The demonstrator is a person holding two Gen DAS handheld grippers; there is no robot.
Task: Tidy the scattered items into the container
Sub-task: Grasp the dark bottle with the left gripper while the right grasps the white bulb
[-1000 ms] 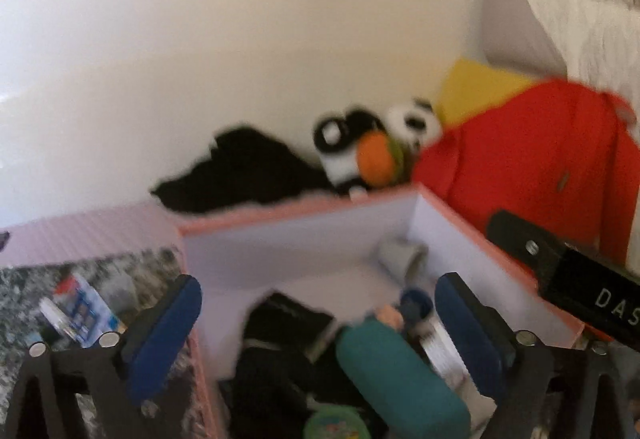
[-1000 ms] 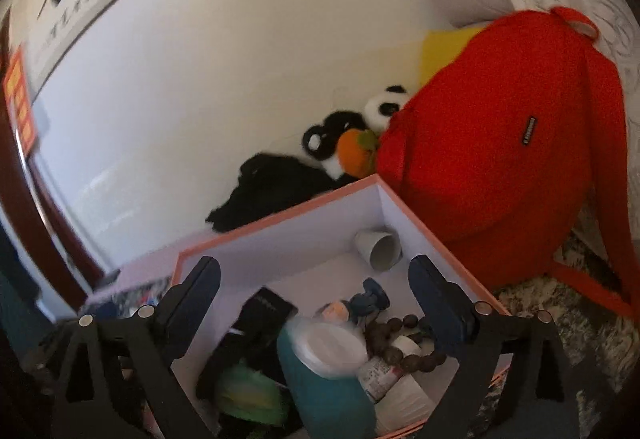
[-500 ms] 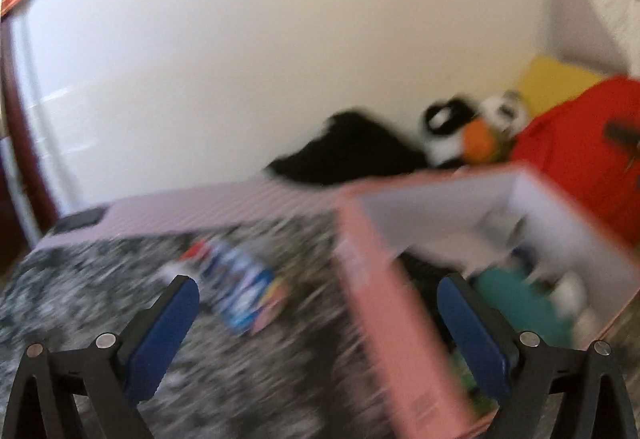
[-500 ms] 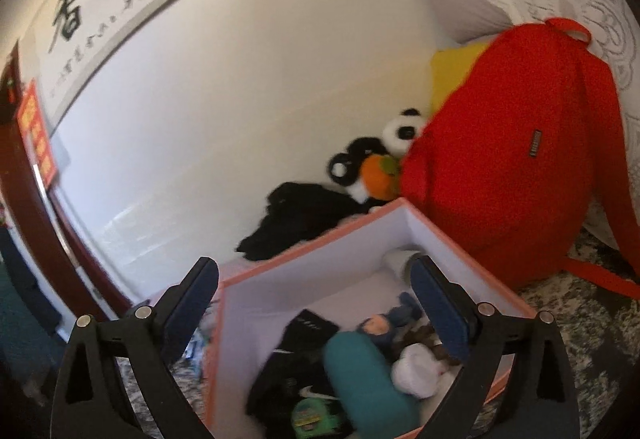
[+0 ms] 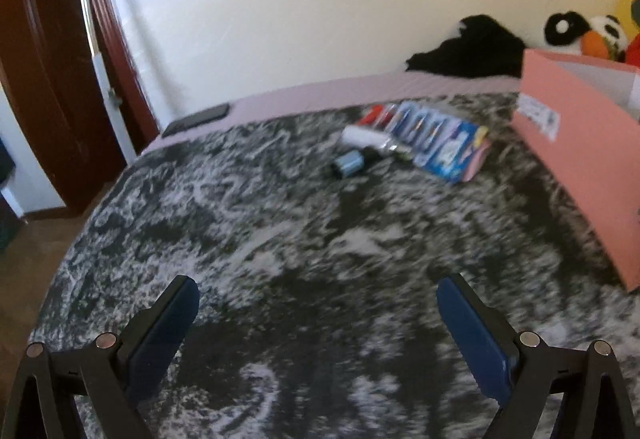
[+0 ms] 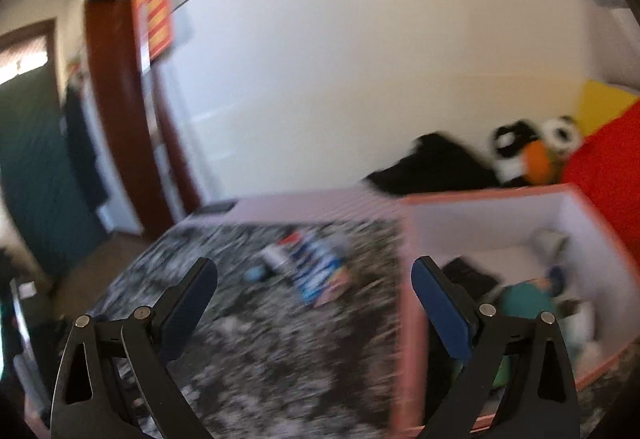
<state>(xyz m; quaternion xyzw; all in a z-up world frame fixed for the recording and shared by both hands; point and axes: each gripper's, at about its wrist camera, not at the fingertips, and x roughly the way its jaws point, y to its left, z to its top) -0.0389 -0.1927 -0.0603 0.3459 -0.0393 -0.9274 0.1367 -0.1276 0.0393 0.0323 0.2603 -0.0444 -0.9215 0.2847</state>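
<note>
Blue-padded and spread wide apart with nothing between the pads, the left gripper (image 5: 318, 315) is held low over the mottled dark-and-white bedspread (image 5: 280, 239), and the remaining loose items are seen ahead of it and a little to the right: a flat blue blister pack (image 5: 436, 145), a white tube (image 5: 368, 139) lying against its near edge, and a small blue cylinder (image 5: 347, 165) just in front of the tube. The pack's long axis is laid slanting away to the left, roughly along the nearby wall of the pink box (image 5: 580, 151), which stands close to the pack on its right. The right gripper (image 6: 314, 293), likewise wide open and empty, is seen over the box's left wall, and through the motion blur it appears farther from the cluster. The left gripper is therefore judged the better placed for the next pick, the small cylinder being the nearest piece.
</note>
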